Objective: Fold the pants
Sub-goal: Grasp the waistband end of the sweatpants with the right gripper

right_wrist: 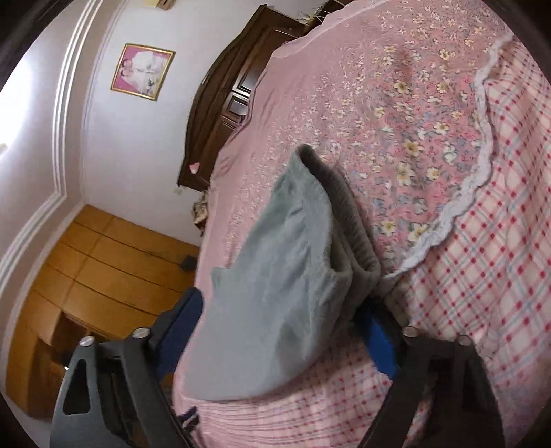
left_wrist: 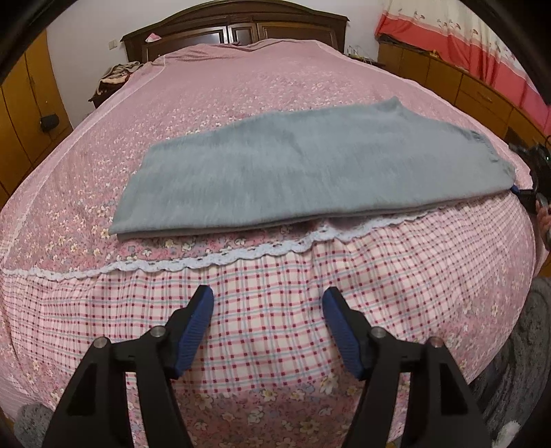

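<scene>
Grey pants [left_wrist: 303, 172] lie folded lengthwise across the pink floral bed, near its front edge. My left gripper [left_wrist: 268, 303] is open and empty, over the checked hanging part of the bedspread, short of the pants. My right gripper [right_wrist: 286, 320] is at the pants' right end, its blue-padded jaws wide apart on either side of the bunched waistband end [right_wrist: 275, 293]. The cloth fills the gap between them; the jaws do not press it. The right gripper also shows at the right edge of the left wrist view [left_wrist: 527, 196].
The pink floral bedspread [left_wrist: 241, 96] has a lace trim [left_wrist: 206, 262] above a checked skirt. A dark wooden headboard [left_wrist: 237, 31] stands at the far end. Wooden cabinets [left_wrist: 458, 82] line the right wall, a wardrobe [right_wrist: 103, 268] the left.
</scene>
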A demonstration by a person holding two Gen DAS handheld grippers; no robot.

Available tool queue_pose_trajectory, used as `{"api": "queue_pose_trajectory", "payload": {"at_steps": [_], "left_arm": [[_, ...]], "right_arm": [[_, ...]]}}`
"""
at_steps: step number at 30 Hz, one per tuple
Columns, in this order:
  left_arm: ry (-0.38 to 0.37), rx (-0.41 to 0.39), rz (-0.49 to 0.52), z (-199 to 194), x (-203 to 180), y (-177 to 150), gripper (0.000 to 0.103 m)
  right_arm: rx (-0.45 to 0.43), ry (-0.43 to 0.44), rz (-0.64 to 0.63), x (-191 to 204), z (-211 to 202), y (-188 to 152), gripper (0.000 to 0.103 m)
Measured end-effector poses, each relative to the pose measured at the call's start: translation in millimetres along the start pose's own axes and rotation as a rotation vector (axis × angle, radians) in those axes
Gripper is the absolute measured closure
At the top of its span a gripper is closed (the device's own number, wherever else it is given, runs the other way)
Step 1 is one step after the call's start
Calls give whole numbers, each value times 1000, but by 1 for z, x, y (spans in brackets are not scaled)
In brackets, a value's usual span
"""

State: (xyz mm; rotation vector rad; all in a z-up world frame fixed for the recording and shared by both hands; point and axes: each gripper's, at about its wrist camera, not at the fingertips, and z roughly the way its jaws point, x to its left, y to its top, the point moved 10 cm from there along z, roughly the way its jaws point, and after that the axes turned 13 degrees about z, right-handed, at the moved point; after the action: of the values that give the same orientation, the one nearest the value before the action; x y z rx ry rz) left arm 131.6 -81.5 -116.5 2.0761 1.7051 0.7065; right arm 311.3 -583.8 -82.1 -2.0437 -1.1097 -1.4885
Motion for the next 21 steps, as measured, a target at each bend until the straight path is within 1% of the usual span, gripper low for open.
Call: {"api": "queue_pose_trajectory", "payload": {"at_steps": [1, 2, 3, 4, 5, 8, 11, 12, 15, 16, 18, 21], "left_arm": [[2, 4, 0, 0, -2, -1, 33], [7, 9, 6, -1, -4, -1, 33], [11, 11, 11, 0, -3, 1, 33], [15, 11, 17, 0, -2, 3, 33], [17, 12, 22, -1, -3, 2, 33], [14, 11, 16, 0, -4, 2, 33], [12, 9, 12, 0, -3, 4, 33], [12, 8, 15, 0, -3, 4, 33], [7, 3, 16, 0, -1, 4, 33], [5, 2, 15, 1, 1, 3, 33], [-1, -1, 14, -1, 5, 1, 32], [-12, -8, 9, -2, 10, -4, 32]], "right_arm": [[-7, -11, 11, -4, 2, 1, 35], [-14, -20, 26, -7, 1, 2, 51], [-23, -32, 45, -11, -1, 3, 60], [-30, -42, 59, -14, -3, 4, 74], [-32, -44, 58, -20, -6, 5, 77], [-47, -64, 20, -7, -10, 6, 79], [-45, -162, -58, 13, -7, 7, 84], [-44, -209, -96, 21, -5, 7, 85], [-37, -261, -162, 39, 2, 7, 88], [-35, -301, -194, 46, 4, 7, 89], [-31, -346, -240, 56, 11, 7, 90], [-23, -375, -310, 70, 19, 6, 92]]}}
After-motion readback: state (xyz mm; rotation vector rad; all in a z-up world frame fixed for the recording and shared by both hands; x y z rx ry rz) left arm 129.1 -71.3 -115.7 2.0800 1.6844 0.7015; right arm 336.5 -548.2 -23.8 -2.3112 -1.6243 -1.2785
